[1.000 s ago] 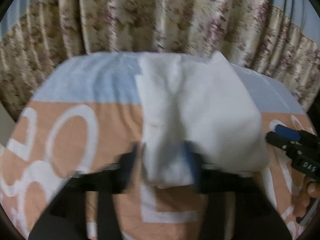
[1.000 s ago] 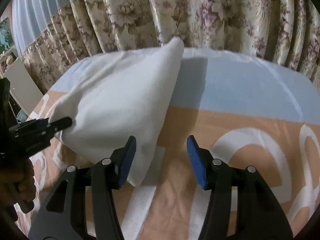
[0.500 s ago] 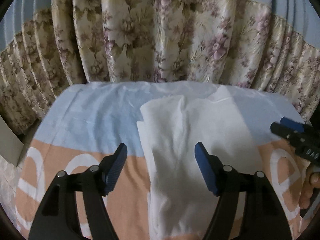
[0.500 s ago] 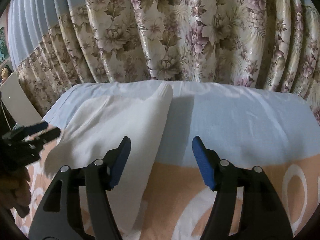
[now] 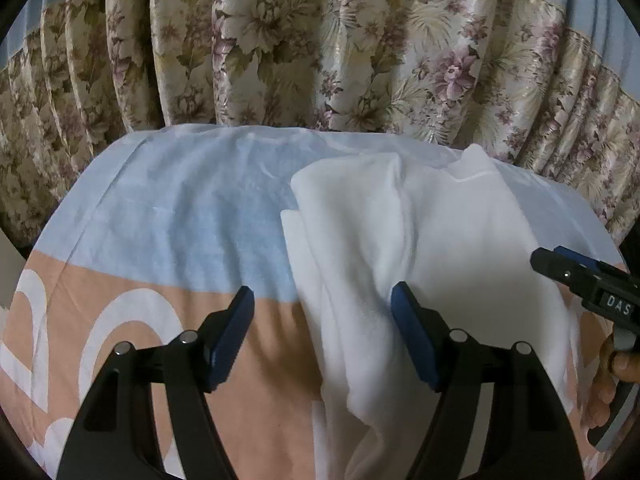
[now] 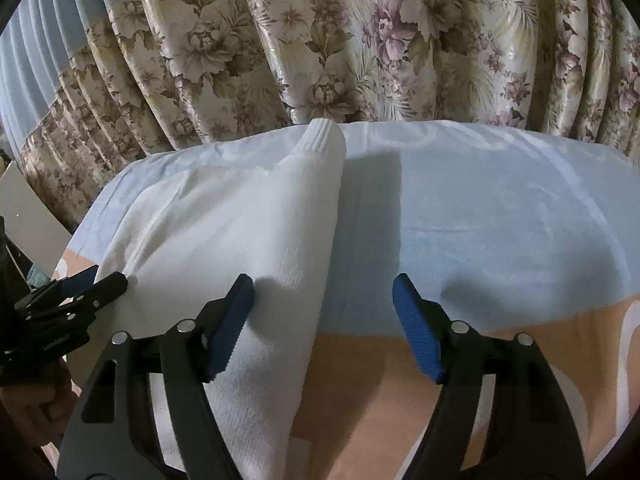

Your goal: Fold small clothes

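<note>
A: Starting with the left wrist view: where is the garment lying?

B: The white garment (image 5: pixel 420 248) is lying on the blue and peach bedspread (image 5: pixel 192 216), right of centre, with the floral curtain (image 5: pixel 320 48) hanging behind the bed. It is looking like a long folded strip, its layers doubled over each other, with a soft ridge running down it and its left edge bunching.

A: And the left gripper?

B: The left gripper (image 5: pixel 322 320) is standing wide with nothing pinched. The garment's left edge is sitting between the pads, but neither pad is pressing on it. The right gripper (image 5: pixel 560 266) is poking in from the right edge with a hand (image 5: pixel 612 372) behind it.

A: Now the right wrist view?

B: The right gripper (image 6: pixel 324 316) is opening its jaws. The garment's (image 6: pixel 240 232) right border is lying between them, just beside the left pad, loose rather than gripped. A ribbed cuff or hem is pointing toward the curtain (image 6: pixel 360 40). The left gripper (image 6: pixel 80 292) is showing at the left, at the cloth's far side.

A: So how far along is the folding?

B: I am judging that the lengthwise folding is done and the cloth is set down. What is probably remaining is a crosswise fold to shorten the strip, plus smoothing the ridge. I cannot tell whether other clothes are waiting, since none are showing.
</note>
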Motion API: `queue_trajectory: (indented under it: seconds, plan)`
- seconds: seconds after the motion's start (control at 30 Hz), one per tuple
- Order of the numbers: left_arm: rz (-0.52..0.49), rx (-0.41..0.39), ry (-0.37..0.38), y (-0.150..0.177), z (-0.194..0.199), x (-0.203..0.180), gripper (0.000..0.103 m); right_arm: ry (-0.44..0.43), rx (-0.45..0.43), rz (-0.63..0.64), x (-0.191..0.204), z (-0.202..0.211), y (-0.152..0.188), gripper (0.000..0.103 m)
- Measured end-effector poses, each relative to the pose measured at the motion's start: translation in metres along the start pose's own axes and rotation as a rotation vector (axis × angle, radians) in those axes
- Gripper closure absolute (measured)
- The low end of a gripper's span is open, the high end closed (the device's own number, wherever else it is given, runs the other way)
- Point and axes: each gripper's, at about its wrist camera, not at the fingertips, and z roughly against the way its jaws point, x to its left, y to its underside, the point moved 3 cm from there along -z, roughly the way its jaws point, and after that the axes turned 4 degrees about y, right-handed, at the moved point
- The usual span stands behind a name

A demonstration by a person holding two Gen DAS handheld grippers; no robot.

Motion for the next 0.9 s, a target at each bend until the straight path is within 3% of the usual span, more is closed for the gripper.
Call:
queue_trajectory:
  seconds: [0.17,0.33,0.57,0.9]
  plan:
    - [0.003,-0.014,0.023,0.000,0.007,-0.007,0.039,0.035,-0.017,0.052,0.006,0.003,0.000,0.028]
    - [0.003,-0.038,0.069,0.000,0.014,-0.027,0.039,0.038,-0.027,0.052,0.010,0.011,-0.003,0.026]
    - [0.037,-0.018,0.005,0.005,0.005,-0.031,0.034,0.051,-0.035,0.036,0.016,0.018,-0.005,0.020]
    - [0.073,0.000,0.010,0.015,-0.002,-0.021,0.027,0.051,-0.021,0.019,0.021,0.014,-0.002,0.020]
